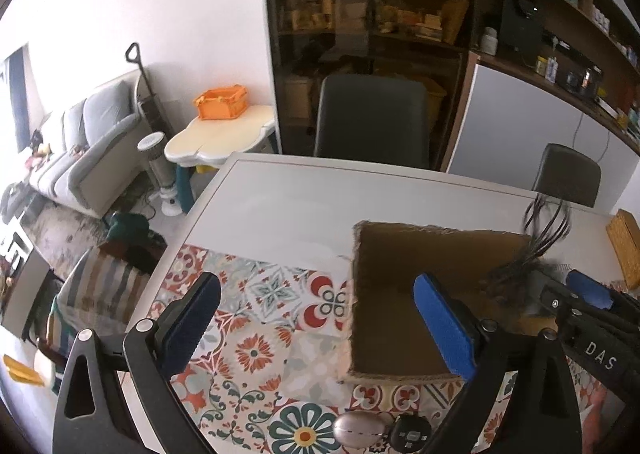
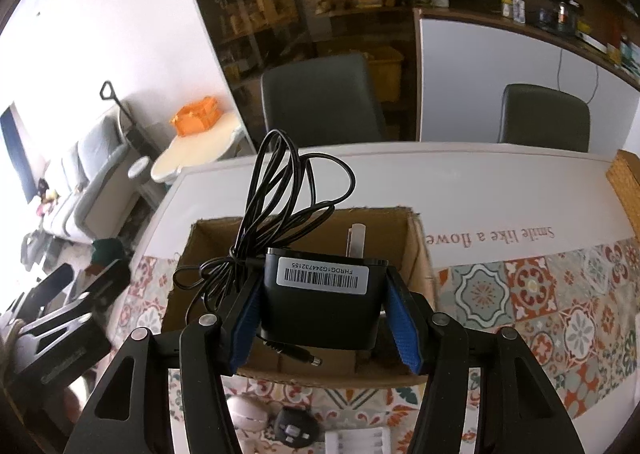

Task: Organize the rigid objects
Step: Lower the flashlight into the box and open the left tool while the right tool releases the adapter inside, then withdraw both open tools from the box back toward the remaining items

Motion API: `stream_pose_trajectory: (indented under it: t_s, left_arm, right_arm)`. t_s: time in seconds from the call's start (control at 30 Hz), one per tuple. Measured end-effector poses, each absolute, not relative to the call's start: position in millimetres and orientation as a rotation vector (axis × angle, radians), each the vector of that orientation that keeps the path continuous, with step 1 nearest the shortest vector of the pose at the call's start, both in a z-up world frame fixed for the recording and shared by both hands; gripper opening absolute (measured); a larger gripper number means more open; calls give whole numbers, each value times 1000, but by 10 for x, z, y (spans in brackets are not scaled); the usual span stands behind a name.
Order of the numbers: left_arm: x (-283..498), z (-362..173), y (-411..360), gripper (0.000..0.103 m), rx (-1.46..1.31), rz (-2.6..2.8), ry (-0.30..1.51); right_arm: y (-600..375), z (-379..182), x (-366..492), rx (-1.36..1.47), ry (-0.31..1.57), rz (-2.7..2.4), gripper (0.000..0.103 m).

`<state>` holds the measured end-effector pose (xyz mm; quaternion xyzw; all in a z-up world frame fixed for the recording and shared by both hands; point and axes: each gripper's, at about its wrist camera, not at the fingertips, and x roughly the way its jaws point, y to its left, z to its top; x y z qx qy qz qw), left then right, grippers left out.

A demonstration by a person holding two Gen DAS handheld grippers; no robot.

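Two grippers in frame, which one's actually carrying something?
The right gripper: its blue pads clamp the black power adapter with the coiled cable above the cardboard box. The left gripper is open, empty.

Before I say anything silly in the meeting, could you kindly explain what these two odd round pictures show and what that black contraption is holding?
There is no robot arm here: a person carries a two-finger gripper in each hand, and each has a wide-angle camera looking forward along its fingers. One picture is the left gripper's view, the other the right's.

Both look down at a table with a patterned tile cloth and an open cardboard box.

The right gripper is closed on a black power adapter with a barcode label; its coiled cable sticks up over the box.

The left gripper is open with nothing between its blue pads.

At the near edge lie a small oval gadget and a black plug.
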<state>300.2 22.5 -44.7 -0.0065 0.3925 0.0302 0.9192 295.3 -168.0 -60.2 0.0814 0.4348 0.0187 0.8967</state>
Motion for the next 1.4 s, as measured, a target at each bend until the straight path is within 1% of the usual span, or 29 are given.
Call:
stream_pose_trajectory:
  t_s: [0.07, 0.1, 0.83, 1.17, 1.4]
  left_arm:
    - [2974, -446, 248, 99, -21, 67, 808]
    - [2944, -450, 255, 99, -20, 66, 807]
    - [2010, -397, 315, 99, 0, 21, 773]
    - [1643, -579, 426, 99, -9, 49, 810]
    - [1492, -857, 585, 99, -90, 71, 914]
  right_arm:
    - [-1661, -600, 2957, 166, 887, 32, 77]
    - [-1657, -589, 2940, 160, 878, 19, 77]
    - [-1568, -338, 1953, 123, 821, -6, 77]
    - [-1450, -535, 1616, 109, 882, 22, 77]
    - [-1309, -757, 1514, 93, 974, 77, 77]
